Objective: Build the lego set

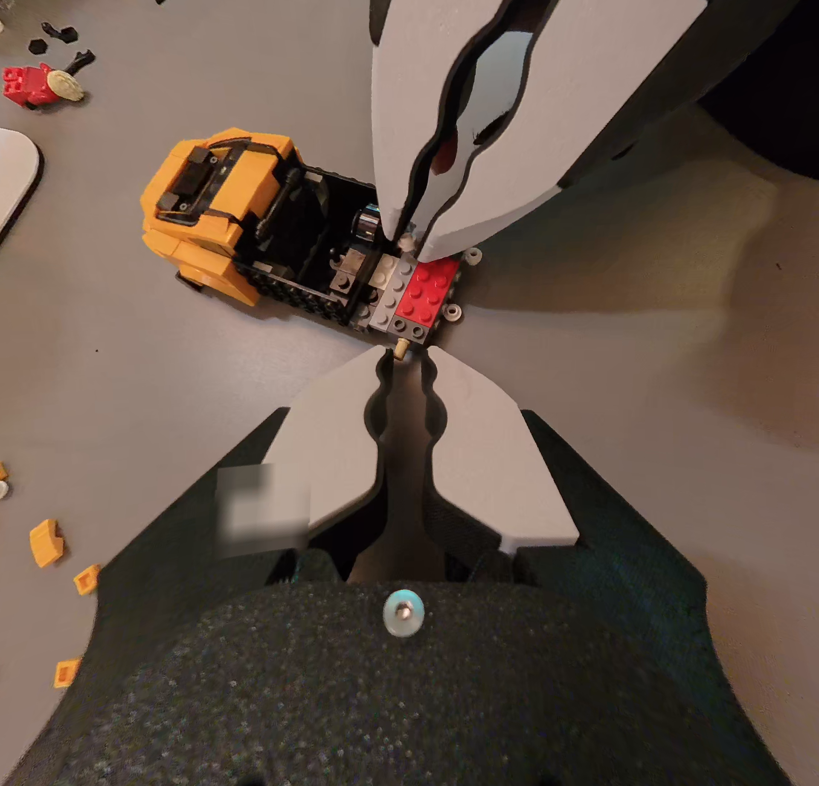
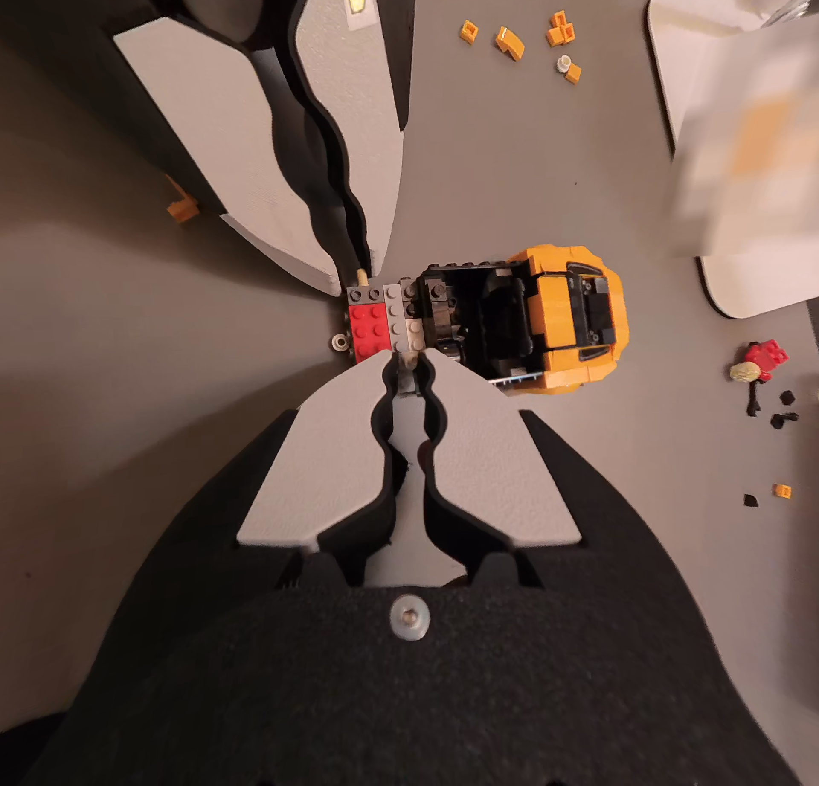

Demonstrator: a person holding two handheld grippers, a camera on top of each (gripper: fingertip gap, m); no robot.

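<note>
left tool (image 1: pixel 404 357) sits slightly open around the tan peg (image 1: pixel 401 349) poking straight at it from the brick car (image 1: pixel 310 250), while right tool (image 2: pixel 408 359) pinches a pale stud (image 2: pixel 408 359) opposite.

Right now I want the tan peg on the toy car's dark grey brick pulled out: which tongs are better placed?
Probably left. The left tongs straddle the tan plastic peg; the right tongs are at the orange brick car's far side, closed on a pale round piece.
</note>
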